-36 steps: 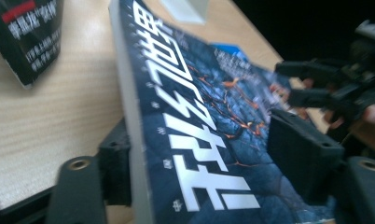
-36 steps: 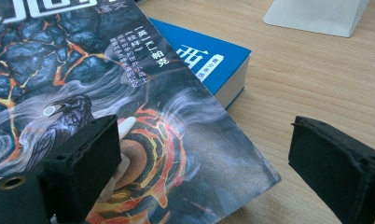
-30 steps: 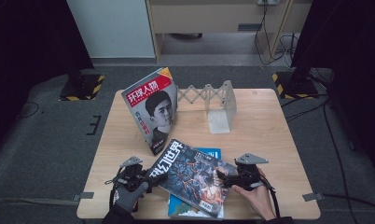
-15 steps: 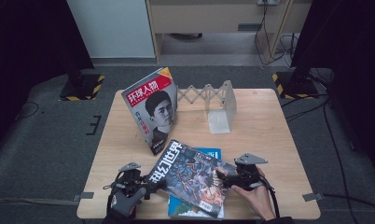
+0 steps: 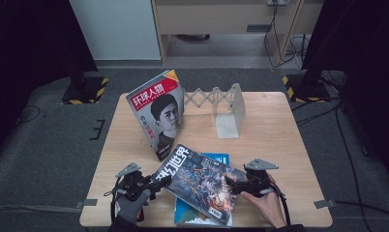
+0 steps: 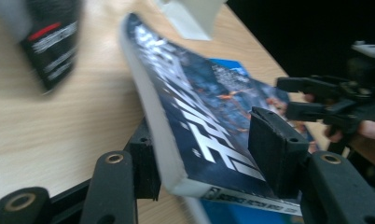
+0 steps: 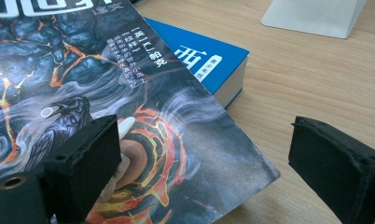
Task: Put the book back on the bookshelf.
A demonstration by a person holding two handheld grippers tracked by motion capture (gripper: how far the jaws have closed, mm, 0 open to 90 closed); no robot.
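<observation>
Two magazines [image 5: 202, 181] [image 5: 157, 113], one blue book [image 5: 220, 158], one white bookstand [image 5: 221, 104]

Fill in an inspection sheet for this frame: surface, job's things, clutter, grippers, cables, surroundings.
Surface: wooden table, bare at right.
Job's things: dark magazine lying on blue book; its corner between the left gripper's jaws.
Clutter: portrait magazine upright against folding rack.
Grippers: left gripper has just been closing on the magazine corner; right gripper open at its far edge.
Cables: cables on floor, right.
Surroundings: grey floor, dark curtains.
</observation>
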